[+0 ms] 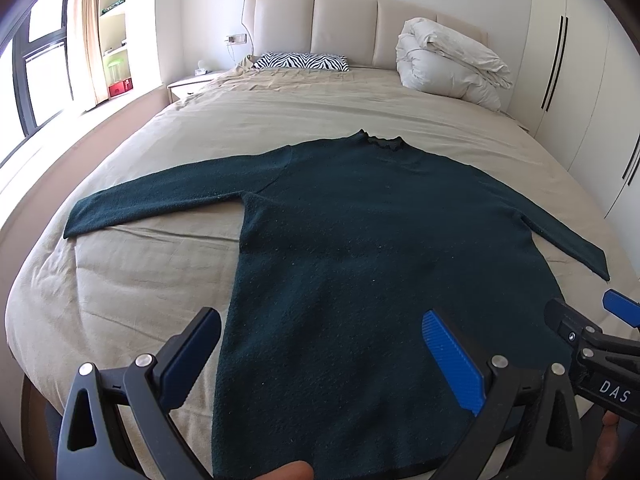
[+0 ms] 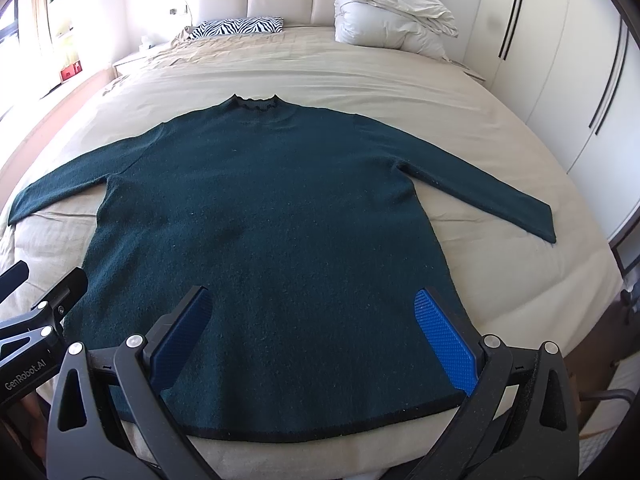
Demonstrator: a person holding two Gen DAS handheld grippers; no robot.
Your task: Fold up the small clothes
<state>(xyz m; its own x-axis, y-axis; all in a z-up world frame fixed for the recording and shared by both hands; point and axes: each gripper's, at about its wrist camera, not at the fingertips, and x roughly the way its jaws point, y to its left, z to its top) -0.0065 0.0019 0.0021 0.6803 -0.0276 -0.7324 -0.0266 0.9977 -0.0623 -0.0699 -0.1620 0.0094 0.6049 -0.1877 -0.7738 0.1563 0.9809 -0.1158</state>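
Both hand-held grippers, left (image 1: 320, 354) and right (image 2: 310, 334), hung spread wide over the sweater (image 2: 260, 200); soft, limp knit, probably best pinched at hem corners.

A dark green sweater (image 2: 264, 208) lies flat on the bed (sleeves spread, collar farthest away).

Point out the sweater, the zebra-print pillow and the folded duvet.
sweater (image 2: 264, 208): right wrist view, middle of the chest.
zebra-print pillow (image 1: 300, 61): left wrist view, centre of its striped face.
folded duvet (image 2: 392, 16): right wrist view, middle of the white bundle.
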